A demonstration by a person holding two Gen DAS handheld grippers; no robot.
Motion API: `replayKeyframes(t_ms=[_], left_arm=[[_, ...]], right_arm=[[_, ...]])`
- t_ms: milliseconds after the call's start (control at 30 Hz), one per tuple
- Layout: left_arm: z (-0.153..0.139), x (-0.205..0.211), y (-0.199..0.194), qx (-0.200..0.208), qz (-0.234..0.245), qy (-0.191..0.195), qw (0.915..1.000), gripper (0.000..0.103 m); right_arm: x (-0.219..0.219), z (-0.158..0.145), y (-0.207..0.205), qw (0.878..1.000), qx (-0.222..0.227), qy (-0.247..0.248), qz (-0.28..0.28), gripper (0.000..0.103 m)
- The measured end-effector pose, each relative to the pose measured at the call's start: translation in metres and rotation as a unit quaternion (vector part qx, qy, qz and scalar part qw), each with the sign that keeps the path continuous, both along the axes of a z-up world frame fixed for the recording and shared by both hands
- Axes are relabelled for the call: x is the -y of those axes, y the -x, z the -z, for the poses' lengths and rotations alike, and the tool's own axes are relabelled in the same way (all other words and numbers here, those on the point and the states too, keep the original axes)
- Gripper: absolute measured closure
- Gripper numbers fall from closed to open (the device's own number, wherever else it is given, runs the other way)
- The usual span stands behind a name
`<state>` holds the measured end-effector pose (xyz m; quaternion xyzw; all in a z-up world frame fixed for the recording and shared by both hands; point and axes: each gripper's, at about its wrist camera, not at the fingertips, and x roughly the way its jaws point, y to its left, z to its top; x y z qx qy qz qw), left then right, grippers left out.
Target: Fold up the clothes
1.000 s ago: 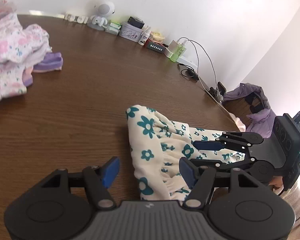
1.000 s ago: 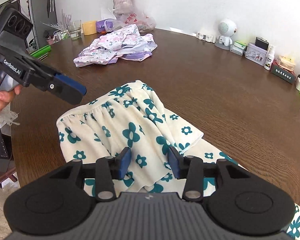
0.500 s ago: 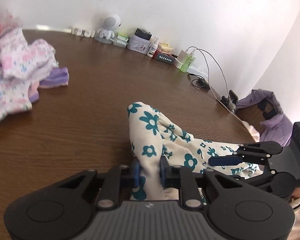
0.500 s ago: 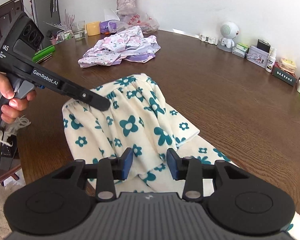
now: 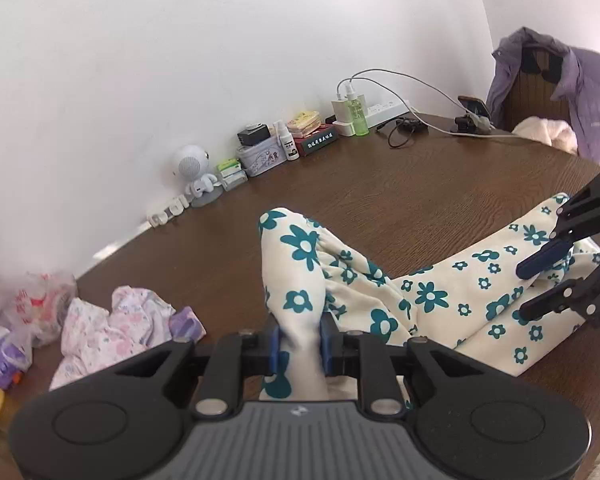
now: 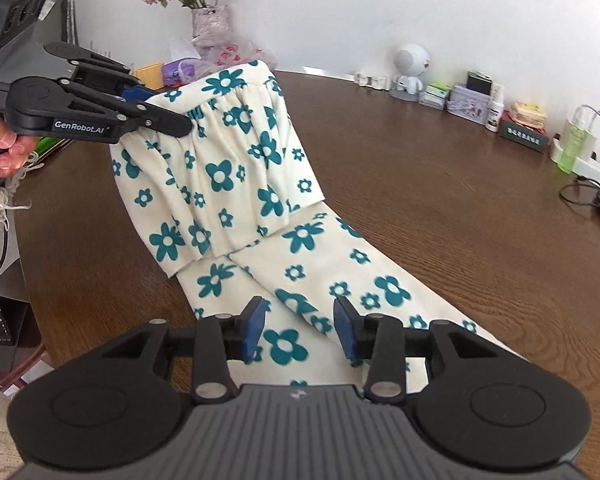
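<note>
Since a second ago the left gripper [image 5: 299, 340] has gone from jaws apart beside the cloth to clamped on the gathered waistband of the floral trousers [image 6: 236, 168], and has raised that end off the table [image 6: 440, 200]; the cloth ahead of its jaws now stands up in a ridge, and, seen from the right gripper's side, the lifted end hangs as a loose flap over the flat legs below; the right gripper [image 6: 298, 330] hovers low over the leg section, its blue pads apart with cloth beneath them but nothing pinched. The rest of the trousers lies stretched along the table from just under the right gripper toward the left one. Judged from this, a lengthwise fold is under way, the waistband being carried toward the leg end; the right gripper seems placed to steady the lower layer. A heap of pink clothes [image 5: 116, 328] lies to the left of the left gripper.
</note>
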<state>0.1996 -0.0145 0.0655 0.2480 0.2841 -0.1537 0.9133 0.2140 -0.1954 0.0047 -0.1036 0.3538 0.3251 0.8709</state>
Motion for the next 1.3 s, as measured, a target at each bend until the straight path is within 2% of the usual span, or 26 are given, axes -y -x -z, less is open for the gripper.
replayKeyframes(t_ms=[133, 200, 367, 567, 667, 733, 767, 967, 1067, 1100, 1167, 1300], left_arm=[[-0.003, 0.035, 0.01, 0.035, 0.023, -0.054, 0.9976, 0.083], [-0.005, 0.053, 0.02, 0.051, 0.044, -0.068, 0.9954, 0.082], [0.016, 0.088, 0.029, 0.023, 0.088, -0.046, 0.9948, 0.081], [0.041, 0.131, 0.04, -0.011, 0.14, -0.019, 0.9899, 0.079], [0.036, 0.118, 0.039, -0.023, 0.134, 0.02, 0.9905, 0.075], [0.033, 0.109, 0.038, -0.031, 0.13, 0.046, 0.99, 0.065], [0.031, 0.104, 0.037, -0.035, 0.128, 0.059, 0.9895, 0.056], [0.021, 0.077, 0.035, -0.059, 0.114, 0.136, 0.9823, 0.048], [0.016, 0.063, 0.033, -0.071, 0.107, 0.175, 0.9762, 0.049], [0.015, 0.058, 0.033, -0.075, 0.105, 0.187, 0.9738, 0.058], [0.021, 0.058, 0.029, -0.083, 0.104, 0.189, 0.9729, 0.079], [0.033, 0.057, 0.023, -0.1, 0.102, 0.192, 0.971, 0.08]], right_arm=[[0.009, 0.012, -0.003, 1.0, -0.022, -0.01, 0.011, 0.065], [0.012, 0.019, -0.005, 0.999, -0.031, -0.018, 0.019, 0.065], [0.019, 0.021, -0.003, 0.998, -0.036, -0.046, 0.026, 0.065], [0.059, 0.006, 0.012, 0.991, -0.03, -0.113, 0.061, 0.065], [0.078, 0.002, 0.02, 0.988, -0.026, -0.129, 0.081, 0.065], [0.087, 0.0, 0.023, 0.986, -0.027, -0.137, 0.092, 0.065], [0.09, -0.001, 0.023, 0.985, -0.025, -0.14, 0.097, 0.065], [0.099, -0.02, 0.014, 0.983, 0.0, -0.15, 0.105, 0.066], [0.084, -0.028, 0.008, 0.986, 0.009, -0.144, 0.085, 0.066], [0.077, -0.031, 0.006, 0.987, 0.013, -0.141, 0.078, 0.066], [0.063, -0.034, -0.001, 0.989, 0.022, -0.133, 0.063, 0.066], [0.034, -0.031, -0.017, 0.994, 0.022, -0.102, 0.036, 0.073]])
